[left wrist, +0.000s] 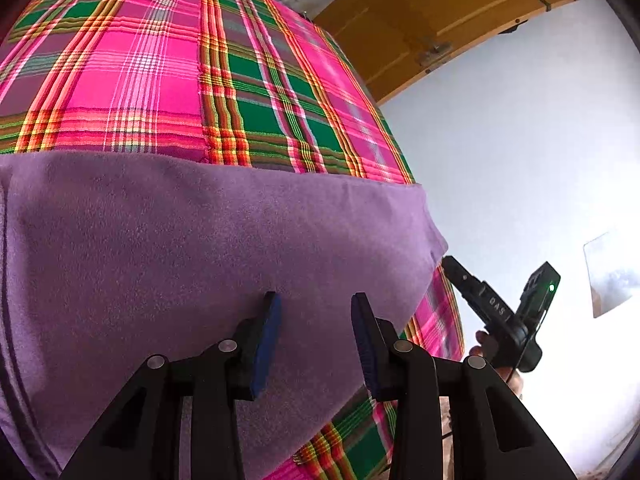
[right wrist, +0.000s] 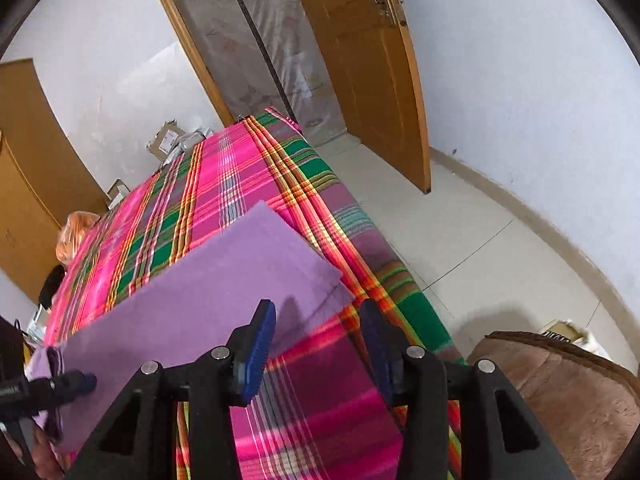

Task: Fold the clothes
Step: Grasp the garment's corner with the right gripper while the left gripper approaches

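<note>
Operator: Placement was to be explained, starting from the largest item.

Technician: A plaid bed cover (right wrist: 248,184) was stretched flat across the bed and used as the work surface. A broad, level support of that kind was judged necessary so that creases could be laid straight.

Operator: And the garment?

Technician: The purple garment (left wrist: 200,240) was laid on the near part of the cover, close to the bed's edge. It was seen as a flat panel with straight borders and one squared corner, so at least one fold was judged to be complete. It was kept near the edge, presumably so that it could be reached without leaning.

Operator: How were the tools held?

Technician: The left gripper (left wrist: 316,344) was positioned low over the middle of the garment with its jaws spread and nothing caught between them. Contact with the fabric could not be confirmed. The right gripper (right wrist: 318,344) was held just beside the garment's near corner, over bare plaid, also with jaws spread and empty. That stance was read as preparation: one tool placed to pin the cloth, the other set to take a corner for the next fold.
</note>
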`<state>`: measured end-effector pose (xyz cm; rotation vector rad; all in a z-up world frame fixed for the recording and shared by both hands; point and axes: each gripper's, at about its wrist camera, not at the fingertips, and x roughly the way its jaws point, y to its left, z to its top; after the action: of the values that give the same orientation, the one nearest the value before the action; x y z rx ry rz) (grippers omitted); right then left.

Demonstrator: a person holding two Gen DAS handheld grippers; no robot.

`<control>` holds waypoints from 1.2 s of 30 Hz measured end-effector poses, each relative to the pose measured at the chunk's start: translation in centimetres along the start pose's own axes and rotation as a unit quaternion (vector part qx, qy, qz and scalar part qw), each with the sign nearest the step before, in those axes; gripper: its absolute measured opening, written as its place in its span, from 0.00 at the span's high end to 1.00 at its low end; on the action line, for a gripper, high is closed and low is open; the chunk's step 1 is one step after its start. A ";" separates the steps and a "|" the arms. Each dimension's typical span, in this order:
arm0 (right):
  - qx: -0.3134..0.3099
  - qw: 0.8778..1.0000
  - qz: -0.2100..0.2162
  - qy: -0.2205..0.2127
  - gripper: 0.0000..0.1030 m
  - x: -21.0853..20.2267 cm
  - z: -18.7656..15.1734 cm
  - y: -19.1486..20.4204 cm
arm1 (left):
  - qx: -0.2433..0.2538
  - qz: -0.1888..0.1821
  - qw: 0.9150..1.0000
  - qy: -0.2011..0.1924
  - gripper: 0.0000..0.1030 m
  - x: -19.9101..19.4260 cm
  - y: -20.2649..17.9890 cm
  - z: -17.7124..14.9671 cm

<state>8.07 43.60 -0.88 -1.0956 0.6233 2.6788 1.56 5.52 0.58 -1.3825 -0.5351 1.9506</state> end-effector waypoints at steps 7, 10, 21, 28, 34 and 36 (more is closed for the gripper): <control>0.002 1.000 -0.020 0.005 0.56 1.6 1.1 0.7 | -0.003 -0.002 1.000 -0.001 0.63 -0.1 0.0 0.0; -0.004 1.000 -0.031 0.006 0.57 2.0 1.2 1.2 | -0.007 -0.002 1.000 0.000 0.63 0.0 0.1 0.0; -0.037 0.999 -0.028 0.011 0.88 2.7 1.3 2.5 | -0.010 0.001 1.000 0.000 0.63 -0.2 0.0 -0.1; -0.051 0.998 -0.003 -0.026 0.89 1.4 1.9 3.7 | -0.013 -0.003 1.000 0.002 0.63 -0.4 0.3 -0.1; -0.080 0.994 0.036 -0.062 0.89 -0.6 2.2 6.1 | -0.022 -0.006 1.000 0.005 0.63 -0.5 0.5 0.0; -0.097 0.992 0.046 -0.071 0.89 -1.3 2.0 7.4 | -0.033 -0.011 0.999 0.009 0.63 -0.6 0.7 0.2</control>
<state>5.39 37.88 3.60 -0.9278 0.4041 2.9155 1.33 4.63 0.52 -1.4279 -0.6092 1.9180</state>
